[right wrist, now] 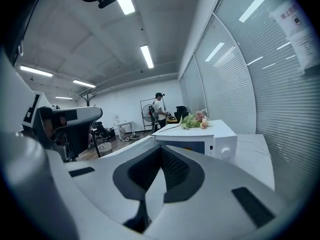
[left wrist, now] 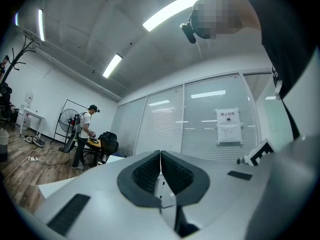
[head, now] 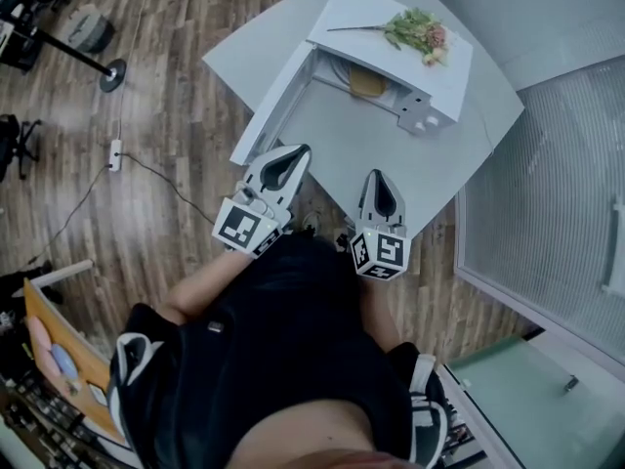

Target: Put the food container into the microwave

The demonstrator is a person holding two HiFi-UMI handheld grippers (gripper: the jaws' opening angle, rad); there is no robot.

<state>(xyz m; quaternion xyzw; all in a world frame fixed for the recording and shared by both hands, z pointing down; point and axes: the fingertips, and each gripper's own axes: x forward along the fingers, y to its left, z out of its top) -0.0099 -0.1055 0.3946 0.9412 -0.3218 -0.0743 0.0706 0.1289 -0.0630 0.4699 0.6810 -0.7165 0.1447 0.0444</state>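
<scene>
**Container is inside the microwave, both tools closed and empty**

- Microwave sits toward the far edge of the tabletop, with its door swung wide open on the left side.
- Food container is in the cavity, a yellowish shape just behind the front opening. No tool is touching it.
- Flowers lie on the microwave roof; the stem points toward the tabletop's far-left corner.
- Left tool: its own view shows the jaws pressed together with nothing between them. It is at the near edge of the tabletop, just beside the free end of the open door, and it looks toward a glass wall carrying a paper notice.
- Right tool: its jaws are also fully together and empty. It sits over the near edge of the tabletop, well apart from the container, and it looks at the microwave front.
- The 2 tools are side by side and apart from each other, close to the operator's body.
- Background: 1 other person stands at a desk well beyond the tabletop, with a floor fan beside them.
- A power strip and its cable lie on the wood floor, left of the tabletop.
</scene>
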